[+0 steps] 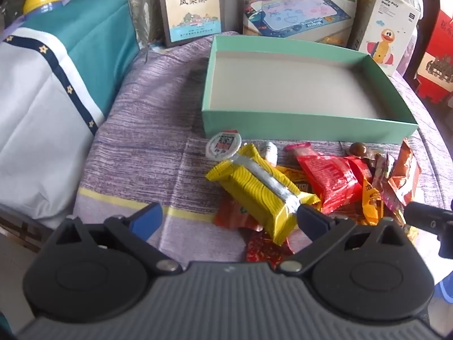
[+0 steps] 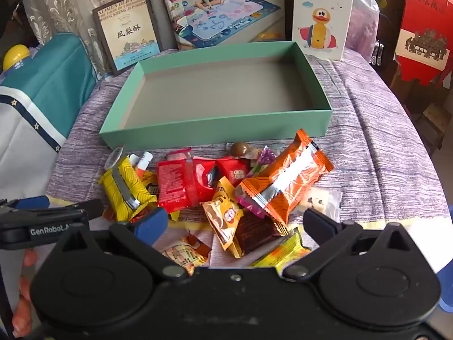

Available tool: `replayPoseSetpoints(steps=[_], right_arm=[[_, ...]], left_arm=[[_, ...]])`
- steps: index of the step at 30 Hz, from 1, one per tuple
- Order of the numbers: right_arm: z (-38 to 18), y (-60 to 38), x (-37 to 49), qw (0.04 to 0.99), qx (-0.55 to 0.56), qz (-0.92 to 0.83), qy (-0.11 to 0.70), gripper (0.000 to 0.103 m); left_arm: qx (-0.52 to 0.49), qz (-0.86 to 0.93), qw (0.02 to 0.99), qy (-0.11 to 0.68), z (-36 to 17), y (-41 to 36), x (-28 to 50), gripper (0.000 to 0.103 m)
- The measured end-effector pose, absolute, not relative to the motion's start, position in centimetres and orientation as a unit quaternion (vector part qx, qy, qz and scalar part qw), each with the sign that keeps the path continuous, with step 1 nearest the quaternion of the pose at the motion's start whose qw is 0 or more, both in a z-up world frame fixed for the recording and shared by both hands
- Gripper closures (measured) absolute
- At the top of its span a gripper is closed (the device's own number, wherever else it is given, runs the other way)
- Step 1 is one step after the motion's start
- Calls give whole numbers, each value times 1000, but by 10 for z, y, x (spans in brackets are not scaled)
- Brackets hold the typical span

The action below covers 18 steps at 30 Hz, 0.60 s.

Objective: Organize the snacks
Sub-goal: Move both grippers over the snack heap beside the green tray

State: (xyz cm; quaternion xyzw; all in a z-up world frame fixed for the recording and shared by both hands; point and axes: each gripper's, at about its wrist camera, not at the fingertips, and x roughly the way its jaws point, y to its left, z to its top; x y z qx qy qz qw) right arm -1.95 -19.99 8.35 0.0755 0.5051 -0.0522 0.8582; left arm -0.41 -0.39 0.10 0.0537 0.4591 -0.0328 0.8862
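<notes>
A pile of wrapped snacks lies on the purple cloth in front of an empty mint-green box (image 1: 308,126) (image 2: 215,127). Nearest the left side lies a yellow packet (image 1: 263,189) (image 2: 124,187), then a red packet (image 1: 331,178) (image 2: 181,184) and a big orange packet (image 2: 286,181). My left gripper (image 1: 229,218) hovers open over the near end of the yellow packet, touching nothing. My right gripper (image 2: 235,223) stands open above the near side of the pile, over small brown and yellow packets. The left gripper's finger (image 2: 42,226) shows at the right wrist view's left edge.
Upright boxes line the far edge: a pastry box (image 1: 192,5), a drawing-mat box (image 2: 226,8) and a duck toy box (image 2: 322,14). A teal and white bag (image 1: 56,85) crowds the left. A red carton (image 2: 424,25) stands beyond the right edge.
</notes>
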Motion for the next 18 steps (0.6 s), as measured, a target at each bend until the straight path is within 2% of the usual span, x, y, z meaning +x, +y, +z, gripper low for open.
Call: replayPoseSetpoints(steps=[18], right_arm=[[83, -203, -20, 858, 81, -49, 504, 0]], left_arm=[[36, -37, 881, 470, -1, 4, -1, 0]])
